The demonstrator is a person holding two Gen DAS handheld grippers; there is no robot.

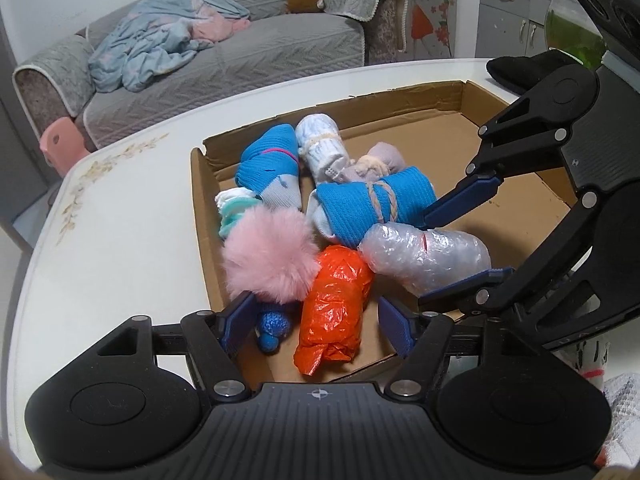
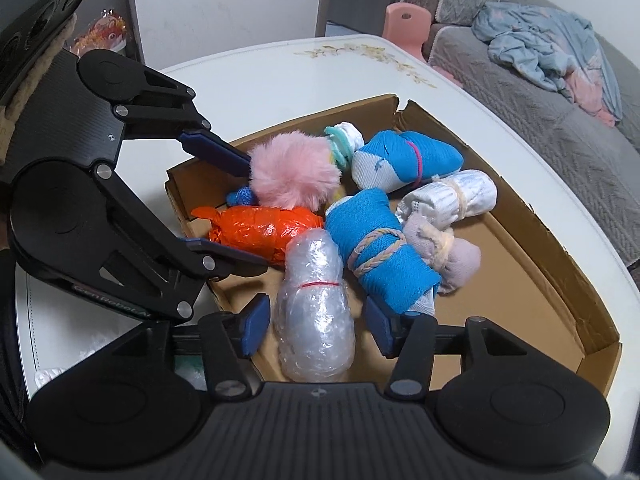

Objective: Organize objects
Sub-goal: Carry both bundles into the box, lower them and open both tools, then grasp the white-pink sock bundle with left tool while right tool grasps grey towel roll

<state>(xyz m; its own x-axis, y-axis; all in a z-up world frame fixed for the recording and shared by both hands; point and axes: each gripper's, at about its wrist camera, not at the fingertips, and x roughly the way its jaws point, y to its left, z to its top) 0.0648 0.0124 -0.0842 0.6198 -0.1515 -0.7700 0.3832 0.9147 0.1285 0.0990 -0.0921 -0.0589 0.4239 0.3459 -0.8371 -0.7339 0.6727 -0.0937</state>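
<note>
A shallow cardboard box on the white table holds several bundles. My left gripper is open, and an orange plastic bundle lies between its fingers without being squeezed. My right gripper is open around a bubble-wrap bundle, with small gaps at both pads. Beside these lie a pink pompom, a blue sock roll tied with cord, a blue sock with a pink band, a white roll, a lilac bundle and a small blue knit ball.
The right half of the box floor is bare cardboard. A black object lies on the table beyond the box. Past the table's edge stand a grey sofa with a crumpled blue blanket and a pink stool.
</note>
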